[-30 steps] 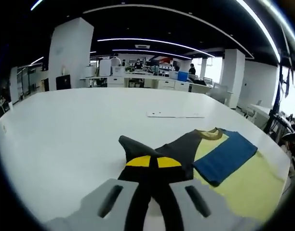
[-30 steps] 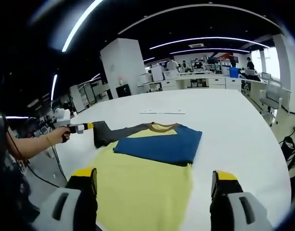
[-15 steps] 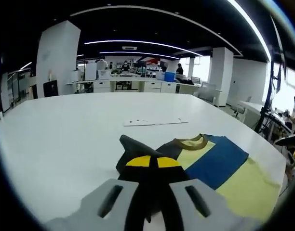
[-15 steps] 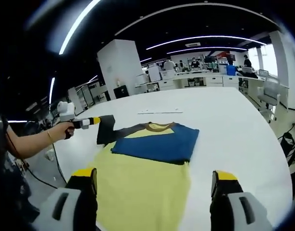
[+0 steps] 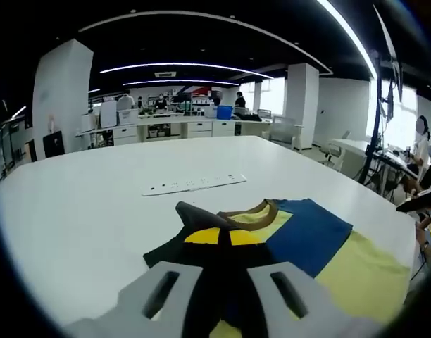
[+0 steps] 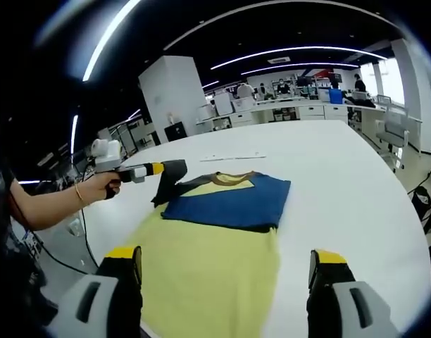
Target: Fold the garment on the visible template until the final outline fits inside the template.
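White table (image 6: 356, 183), broad and matte, carried the garment near its front edge; desks and pillars of an open office stood far behind. T-shirt (image 6: 208, 260), pale yellow in the body with a brown-trimmed collar (image 6: 229, 177), lay flat on the table, its blue sleeve (image 6: 233, 204) folded in across the chest. No template outline could be made out under or around it. A thin white strip (image 5: 193, 184) lay on the table beyond the collar, well apart from the shirt. Dark grey sleeve (image 6: 175, 177) was lifted off the surface and draped from the left gripper (image 5: 217, 237), whose yellow-tipped jaws were clenched on the fabric; a hand (image 6: 103, 186) held that tool. Right gripper (image 6: 226, 267) hovered over the yellow hem, jaws spread wide and grasping nothing. Judged from its drape, the cloth was light, limp and not fragile; it would sag and crease rather than hold shape, so a pinch at a sleeve end or hem corner, carried low across the body, seemed the surest hold
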Motion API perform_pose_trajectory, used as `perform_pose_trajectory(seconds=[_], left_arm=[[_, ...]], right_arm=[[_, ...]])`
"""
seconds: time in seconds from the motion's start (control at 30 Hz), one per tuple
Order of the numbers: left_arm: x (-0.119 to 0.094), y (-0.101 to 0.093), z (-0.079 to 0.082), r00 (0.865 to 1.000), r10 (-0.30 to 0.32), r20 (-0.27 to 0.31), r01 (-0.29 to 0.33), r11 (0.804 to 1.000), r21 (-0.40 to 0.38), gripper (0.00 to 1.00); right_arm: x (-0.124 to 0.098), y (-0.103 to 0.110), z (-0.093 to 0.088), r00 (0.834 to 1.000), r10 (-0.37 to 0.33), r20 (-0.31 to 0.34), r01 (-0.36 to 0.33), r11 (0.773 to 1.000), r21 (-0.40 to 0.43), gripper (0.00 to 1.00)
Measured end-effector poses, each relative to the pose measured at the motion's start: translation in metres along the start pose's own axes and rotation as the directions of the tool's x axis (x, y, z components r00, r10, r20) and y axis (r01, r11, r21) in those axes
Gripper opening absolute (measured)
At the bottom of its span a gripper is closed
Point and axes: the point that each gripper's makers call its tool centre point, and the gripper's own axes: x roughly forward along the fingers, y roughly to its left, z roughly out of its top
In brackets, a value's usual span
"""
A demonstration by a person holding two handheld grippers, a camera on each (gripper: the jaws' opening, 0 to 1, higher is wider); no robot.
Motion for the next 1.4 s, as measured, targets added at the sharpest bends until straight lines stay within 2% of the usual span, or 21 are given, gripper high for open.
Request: perform_pose_trajectory(seconds=[0.33, 0.47, 0.67, 1.03, 1.27, 1.3, 1.4], left_arm=[[0.013, -0.036, -0.012, 0.995, -0.097, -0.017, 0.098, 0.995, 0.034, 0.0], [0.013, -0.054, -0.022, 0.987, -0.156, -0.039, 0.158, 0.985, 0.065, 0.0], [0.011, -0.072, -0.037, 0.975, -0.209, -0.079, 0.216, 0.971, 0.104, 0.0], [0.005, -0.092, -0.057, 0.954, -0.265, -0.142, 0.284, 0.948, 0.142, 0.0], [0.005, -0.095, -0.067, 0.946, -0.274, -0.175, 0.301, 0.942, 0.15, 0.0], [0.004, -0.096, -0.068, 0.944, -0.278, -0.176, 0.304, 0.941, 0.147, 0.02], [0.002, -0.099, -0.07, 0.944, -0.281, -0.174, 0.306, 0.942, 0.14, 0.17]], right_arm=[[0.005, 0.001, -0.007, 1.0, 0.012, -0.027, -0.011, 1.0, 0.019, 1.0], [0.007, 0.001, -0.006, 0.999, 0.017, -0.027, -0.016, 1.0, 0.023, 1.0], [0.009, 0.003, -0.007, 0.999, 0.027, -0.033, -0.026, 0.999, 0.027, 1.0], [0.009, 0.001, -0.009, 0.999, 0.03, -0.032, -0.029, 0.999, 0.04, 1.0], [0.01, -0.001, -0.01, 0.999, 0.026, -0.037, -0.025, 0.999, 0.043, 1.0], [0.01, -0.001, -0.011, 0.999, 0.026, -0.038, -0.024, 0.999, 0.043, 1.0], [0.01, -0.002, -0.011, 0.999, 0.026, -0.038, -0.025, 0.999, 0.045, 1.0]])
